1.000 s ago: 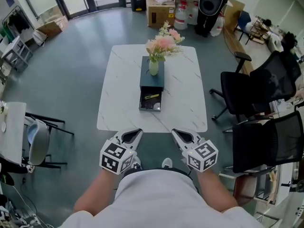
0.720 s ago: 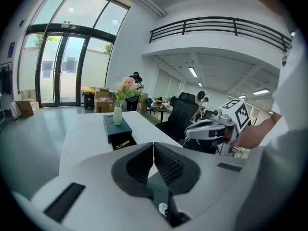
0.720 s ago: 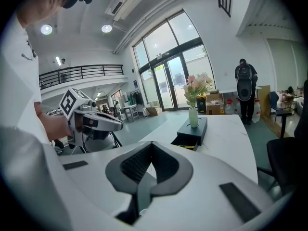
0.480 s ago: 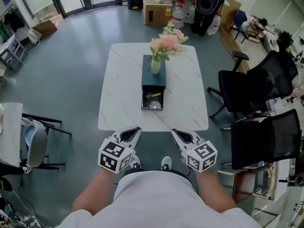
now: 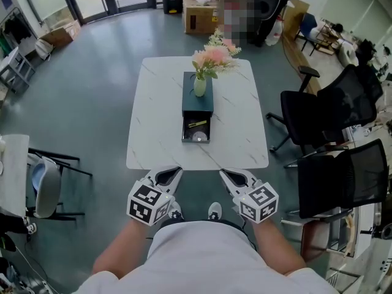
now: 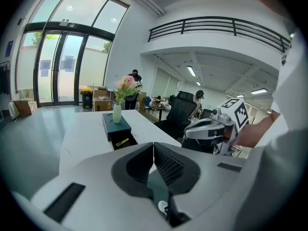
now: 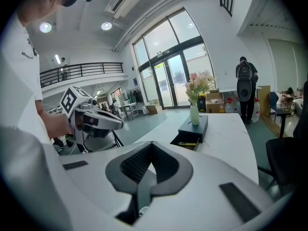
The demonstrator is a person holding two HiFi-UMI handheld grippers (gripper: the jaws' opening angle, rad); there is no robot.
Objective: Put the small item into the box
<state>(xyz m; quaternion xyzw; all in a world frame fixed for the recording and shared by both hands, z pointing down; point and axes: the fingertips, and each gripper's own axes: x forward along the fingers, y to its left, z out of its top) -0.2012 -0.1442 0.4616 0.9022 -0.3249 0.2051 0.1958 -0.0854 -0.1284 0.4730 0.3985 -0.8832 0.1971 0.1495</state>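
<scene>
- The left gripper and right gripper hang side by side just short of the table's near edge. Each has its jaws pressed together on nothing.
- The white table is bare along its near edge and both near corners; I see no loose small item there.
- At the table's middle, a drawer stands pulled out toward the near edge. In it lie a thin yellow item and a pale round piece.
- The yellow item looks light, stiff and narrow. Pinching across its middle seems best, though the drawer's walls leave little room for the jaws.
- The round piece looks flat and likely slippery; its edge is the only hold.
- Behind the drawer is the dark box, which carries a vase of flowers toward the far edge. The vase looks easy to tip.
</scene>
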